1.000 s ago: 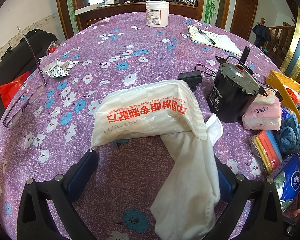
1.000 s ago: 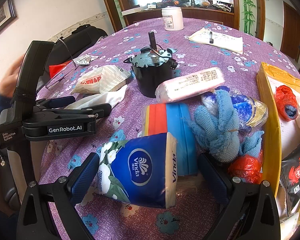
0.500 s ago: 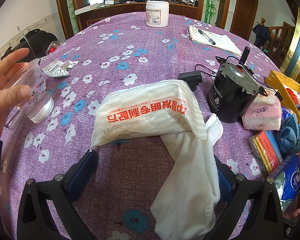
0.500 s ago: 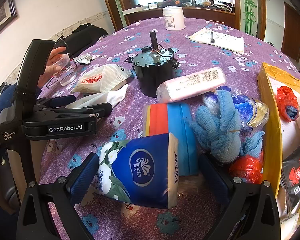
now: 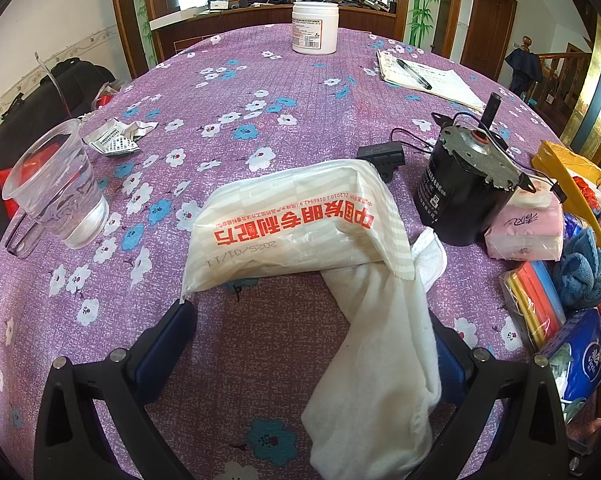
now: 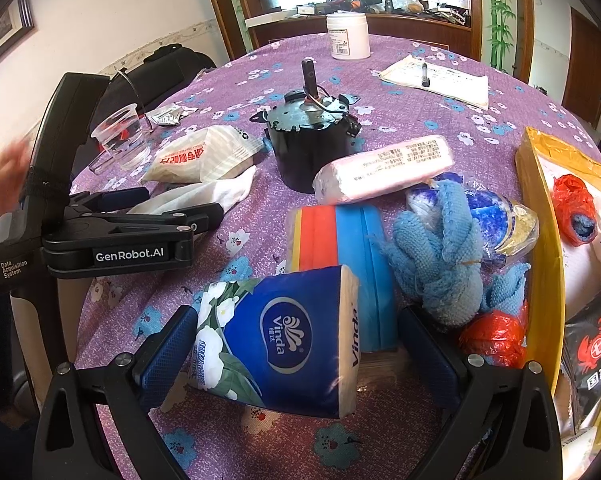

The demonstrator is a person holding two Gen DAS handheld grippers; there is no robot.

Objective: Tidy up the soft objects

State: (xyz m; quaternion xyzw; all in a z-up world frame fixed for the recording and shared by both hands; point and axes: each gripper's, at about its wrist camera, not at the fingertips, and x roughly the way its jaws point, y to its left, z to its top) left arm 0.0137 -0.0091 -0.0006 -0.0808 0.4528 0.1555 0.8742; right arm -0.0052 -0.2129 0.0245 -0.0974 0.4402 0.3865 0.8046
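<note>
Sorting not yet begun: both hand-held grippers, left [image 5: 308, 344] and right [image 6: 296, 356], rest agape on the purple floral surface [image 5: 236, 92], bracketing a limp white cloth [image 5: 384, 344] and a blue tissue pack [image 6: 276, 344] at lower centre; closing comes next.

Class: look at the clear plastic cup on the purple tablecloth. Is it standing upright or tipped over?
Upright. The clear plastic cup stands on its base with its open rim upward, and holds clear liquid.

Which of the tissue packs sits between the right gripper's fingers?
The blue Vinda tissue pack, lying between the open right gripper's fingers. The pink tissue pack lies farther off, against the black motor.
</note>
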